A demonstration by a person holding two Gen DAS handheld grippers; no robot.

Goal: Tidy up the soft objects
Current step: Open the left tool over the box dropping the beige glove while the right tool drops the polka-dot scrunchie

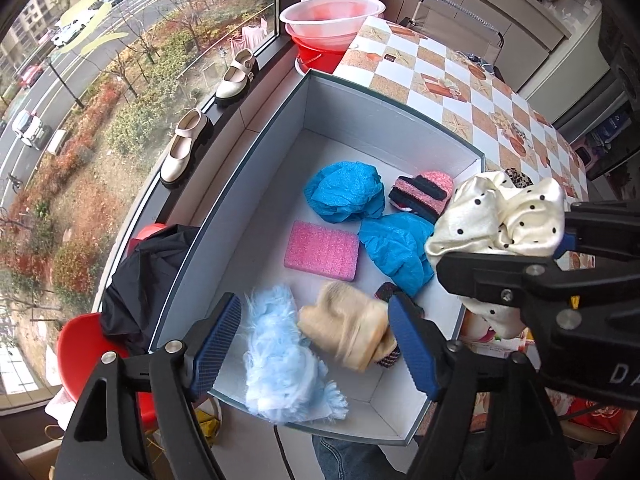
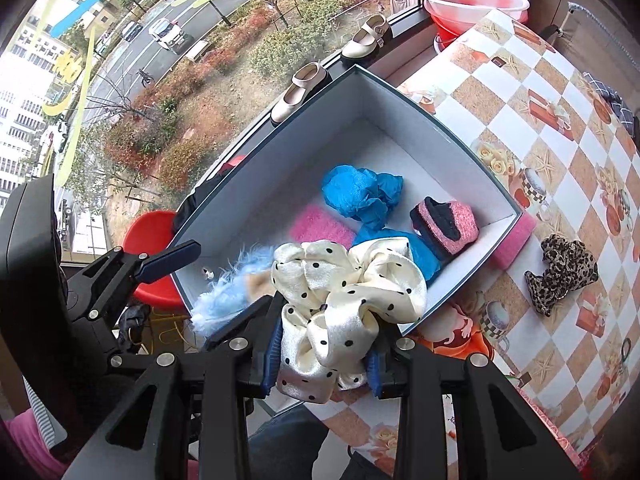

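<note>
An open grey box holds two blue shoe covers, a pink sponge, a pink-and-black knitted piece, a light-blue fluffy piece and a beige fuzzy piece. My left gripper hangs open over the box's near end. The beige piece is blurred between its pads, close to the right one. My right gripper is shut on a cream polka-dot scrunchie above the box's near right corner. A leopard-print scrunchie lies on the table to the right of the box.
The box sits on a checkered tablecloth by a window. A pink foam block leans against its right wall. Two beige shoes stand on the sill, with red basins behind. A red chair carries black cloth.
</note>
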